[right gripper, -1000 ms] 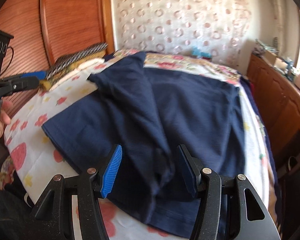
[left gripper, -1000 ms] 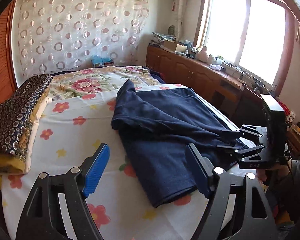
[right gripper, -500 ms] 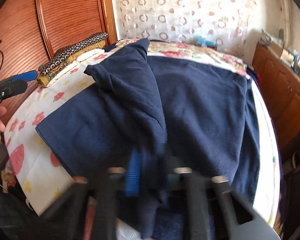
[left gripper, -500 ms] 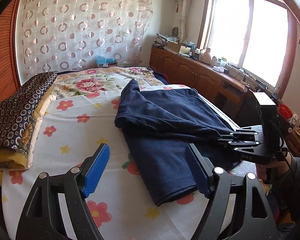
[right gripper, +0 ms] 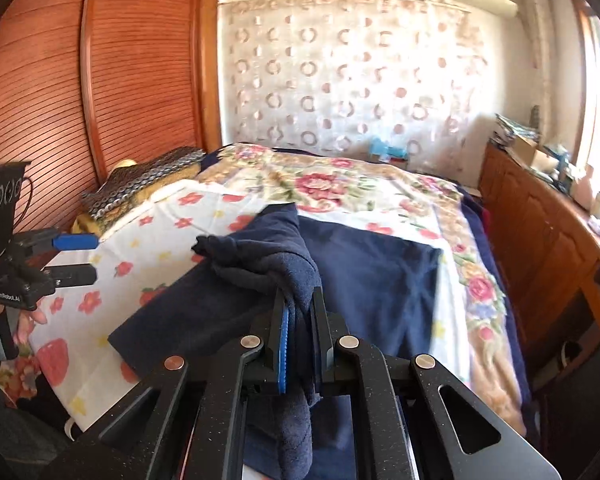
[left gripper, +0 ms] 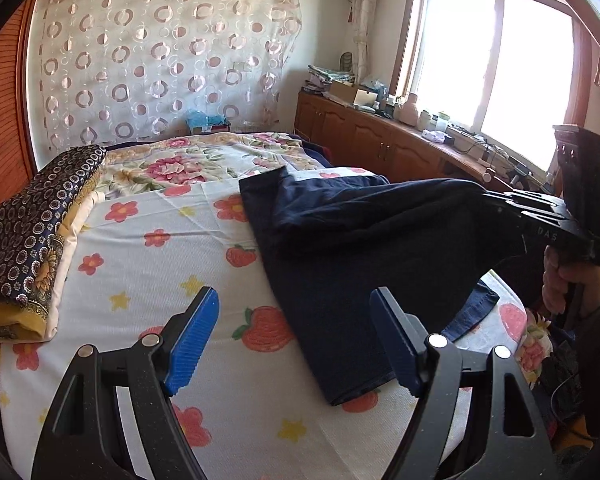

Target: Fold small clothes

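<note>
Bed (left gripper: pixel 148 264): covered by a white flowered sheet, with a floral quilt at the far end.
Navy garment (left gripper: pixel 340 264): spread over the bed's right half; one edge is lifted clear of the sheet.
Patterned folded bedding (left gripper: pixel 32 224): laid along the bed's left edge.
Right gripper (right gripper: pixel 300 340): jaws pressed together, a fold of the navy garment pinched between them.
Left gripper (left gripper: pixel 296 344): held above the sheet's near edge, jaws spread, nothing between them.

"DAS" in pale letters on the black body of the right gripper (left gripper: pixel 496 200), "GenRobot.AI" in small white print on the left gripper (right gripper: pixel 76 258) body
</note>
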The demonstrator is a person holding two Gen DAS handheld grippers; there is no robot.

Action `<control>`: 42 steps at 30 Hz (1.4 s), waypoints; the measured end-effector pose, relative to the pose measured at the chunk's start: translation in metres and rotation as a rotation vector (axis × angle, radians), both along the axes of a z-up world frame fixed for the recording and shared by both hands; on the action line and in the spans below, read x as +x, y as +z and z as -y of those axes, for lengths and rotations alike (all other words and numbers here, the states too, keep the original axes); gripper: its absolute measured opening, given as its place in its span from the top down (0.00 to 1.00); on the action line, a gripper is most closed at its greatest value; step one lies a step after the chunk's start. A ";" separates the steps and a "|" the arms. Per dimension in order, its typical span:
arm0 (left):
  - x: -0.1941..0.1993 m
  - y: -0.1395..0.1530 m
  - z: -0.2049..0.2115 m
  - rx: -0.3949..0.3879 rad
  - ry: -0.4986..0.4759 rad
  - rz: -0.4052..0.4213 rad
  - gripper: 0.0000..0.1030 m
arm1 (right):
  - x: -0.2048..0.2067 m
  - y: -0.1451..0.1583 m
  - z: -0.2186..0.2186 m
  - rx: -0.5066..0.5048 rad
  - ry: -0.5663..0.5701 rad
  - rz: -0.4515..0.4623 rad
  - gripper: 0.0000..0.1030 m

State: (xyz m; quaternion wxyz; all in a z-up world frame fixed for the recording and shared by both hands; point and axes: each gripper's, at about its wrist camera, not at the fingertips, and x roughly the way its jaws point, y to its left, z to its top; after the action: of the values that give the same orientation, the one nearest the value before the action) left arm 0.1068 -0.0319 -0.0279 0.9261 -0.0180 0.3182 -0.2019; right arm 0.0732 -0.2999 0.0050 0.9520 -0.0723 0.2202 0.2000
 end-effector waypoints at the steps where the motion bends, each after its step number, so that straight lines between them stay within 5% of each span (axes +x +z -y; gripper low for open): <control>1: -0.001 0.000 0.000 -0.003 0.000 0.003 0.24 | -0.002 -0.003 0.007 0.003 -0.007 -0.009 0.92; 9: -0.001 0.000 0.009 0.012 -0.001 0.017 0.24 | 0.009 -0.059 0.032 -0.023 -0.105 -0.150 0.87; 19: -0.008 0.005 0.015 0.030 -0.002 0.048 0.24 | -0.006 -0.040 0.030 -0.038 -0.115 -0.089 0.65; 23: -0.012 0.006 0.016 0.029 -0.004 0.054 0.24 | -0.013 -0.029 0.025 -0.011 -0.073 -0.048 0.55; 29: -0.010 0.004 0.013 0.026 0.004 0.049 0.24 | 0.007 -0.025 0.002 -0.031 -0.013 -0.035 0.53; 42: 0.018 -0.013 0.003 0.039 0.028 0.006 0.24 | 0.094 -0.049 -0.080 -0.153 0.178 -0.155 0.53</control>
State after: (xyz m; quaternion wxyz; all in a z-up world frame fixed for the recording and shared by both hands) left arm 0.1246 -0.0347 -0.0410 0.9299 -0.0040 0.3190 -0.1829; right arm 0.1675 -0.2198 -0.0441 0.9024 -0.1481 0.3003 0.2713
